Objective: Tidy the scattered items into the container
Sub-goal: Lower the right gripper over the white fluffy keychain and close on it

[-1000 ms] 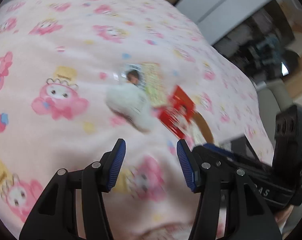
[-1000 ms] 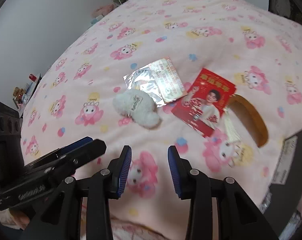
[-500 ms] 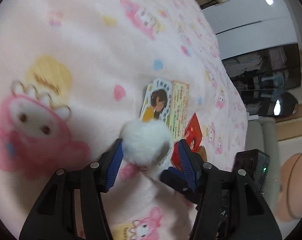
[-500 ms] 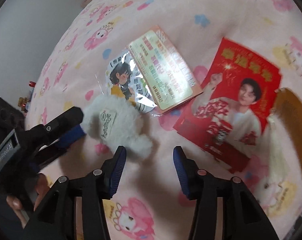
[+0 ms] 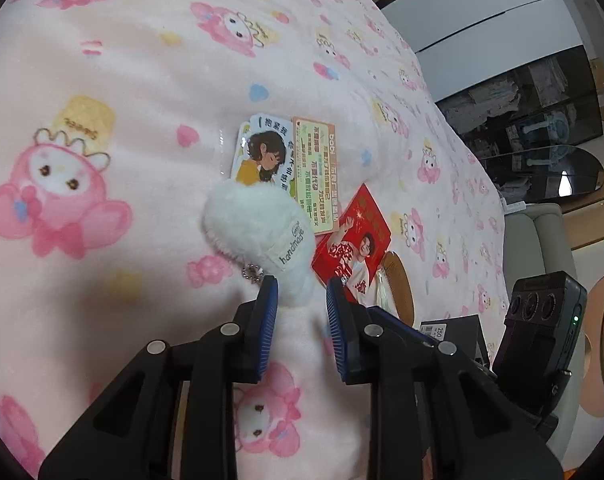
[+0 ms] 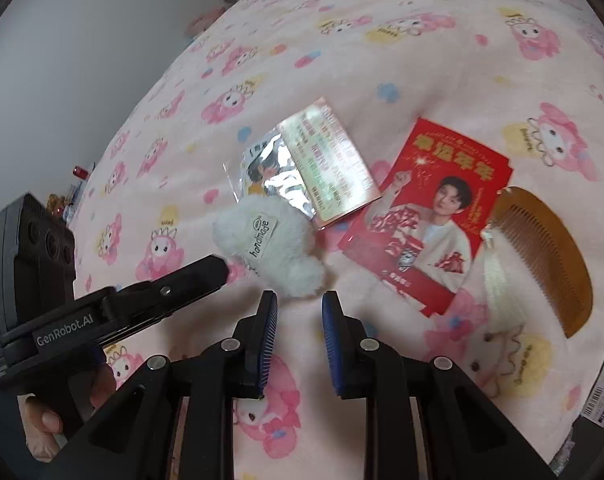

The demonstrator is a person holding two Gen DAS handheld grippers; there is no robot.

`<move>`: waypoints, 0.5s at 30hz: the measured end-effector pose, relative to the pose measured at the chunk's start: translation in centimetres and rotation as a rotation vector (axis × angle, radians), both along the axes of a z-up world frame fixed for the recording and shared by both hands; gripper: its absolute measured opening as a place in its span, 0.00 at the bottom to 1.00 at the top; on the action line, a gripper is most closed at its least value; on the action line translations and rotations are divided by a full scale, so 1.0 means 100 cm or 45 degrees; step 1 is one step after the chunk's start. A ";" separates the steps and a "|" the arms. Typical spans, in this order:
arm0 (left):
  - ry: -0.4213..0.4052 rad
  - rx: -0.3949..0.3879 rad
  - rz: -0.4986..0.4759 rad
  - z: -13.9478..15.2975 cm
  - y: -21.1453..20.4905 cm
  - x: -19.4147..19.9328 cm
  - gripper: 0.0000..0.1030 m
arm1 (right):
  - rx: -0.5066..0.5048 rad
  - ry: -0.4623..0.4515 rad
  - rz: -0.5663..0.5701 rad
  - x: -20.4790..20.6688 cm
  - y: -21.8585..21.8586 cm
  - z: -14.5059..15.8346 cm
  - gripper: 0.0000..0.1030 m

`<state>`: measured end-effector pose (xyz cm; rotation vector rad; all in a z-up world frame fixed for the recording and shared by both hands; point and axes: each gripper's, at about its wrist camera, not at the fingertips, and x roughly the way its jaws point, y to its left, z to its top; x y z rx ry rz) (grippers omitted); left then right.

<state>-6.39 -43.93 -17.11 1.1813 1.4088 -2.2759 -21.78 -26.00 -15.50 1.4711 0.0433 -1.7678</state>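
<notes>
on the white plush (image 6: 270,246), a tag reads "handmade" (image 6: 261,235).

Black hand-held gripper (image 5: 302,300) (blue pads (image 5: 268,320))

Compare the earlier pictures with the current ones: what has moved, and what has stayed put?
The left gripper pulled back from the white plush keychain, which now lies ahead of its open fingers, ungrasped. The right gripper stays open nearby. The sticker packet, red envelope and comb have not moved.
</notes>
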 end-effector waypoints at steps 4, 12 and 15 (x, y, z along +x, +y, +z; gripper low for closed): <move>-0.006 0.023 0.119 -0.004 -0.021 0.015 0.64 | 0.019 -0.045 -0.010 -0.008 -0.008 -0.010 0.22; -0.007 0.111 0.140 -0.038 -0.061 -0.024 0.64 | 0.033 -0.166 -0.016 -0.027 -0.042 -0.057 0.31; -0.060 0.070 0.084 -0.044 -0.051 -0.039 0.48 | -0.047 -0.245 -0.025 -0.031 -0.036 -0.065 0.31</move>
